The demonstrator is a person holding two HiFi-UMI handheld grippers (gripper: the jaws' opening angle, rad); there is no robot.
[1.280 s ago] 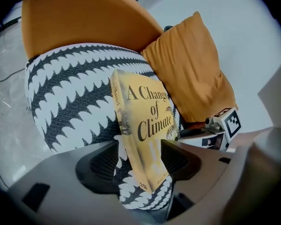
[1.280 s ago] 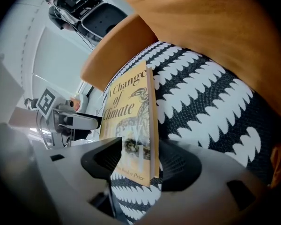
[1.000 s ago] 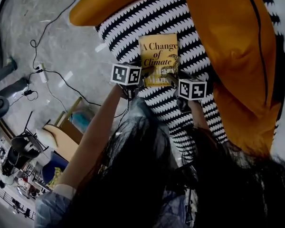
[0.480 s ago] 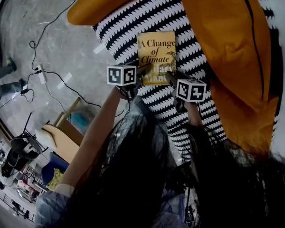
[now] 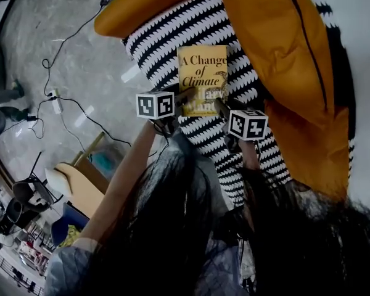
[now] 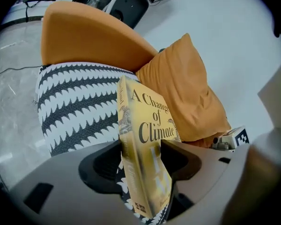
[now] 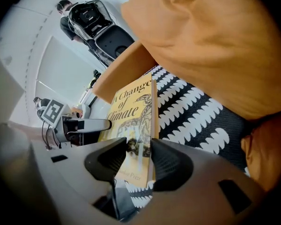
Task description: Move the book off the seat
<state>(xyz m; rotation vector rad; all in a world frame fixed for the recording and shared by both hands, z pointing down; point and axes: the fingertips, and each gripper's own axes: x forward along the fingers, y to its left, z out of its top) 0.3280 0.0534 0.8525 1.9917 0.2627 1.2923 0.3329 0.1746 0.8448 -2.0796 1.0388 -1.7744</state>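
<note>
The book, centre frame over the striped seat, is pinched at its near corners by left gripper and right gripper, the latter's jaws having just been closing onto it; a slip could be caused by such shallow, uneven holds.

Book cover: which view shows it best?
Head view. The book lies nearly flat to the camera with its title readable; only the lower part is hidden. The left gripper view shows the spine and a foreshortened cover. The right gripper view shows the cover at a shallow slant, with the bottom blocked.
</note>
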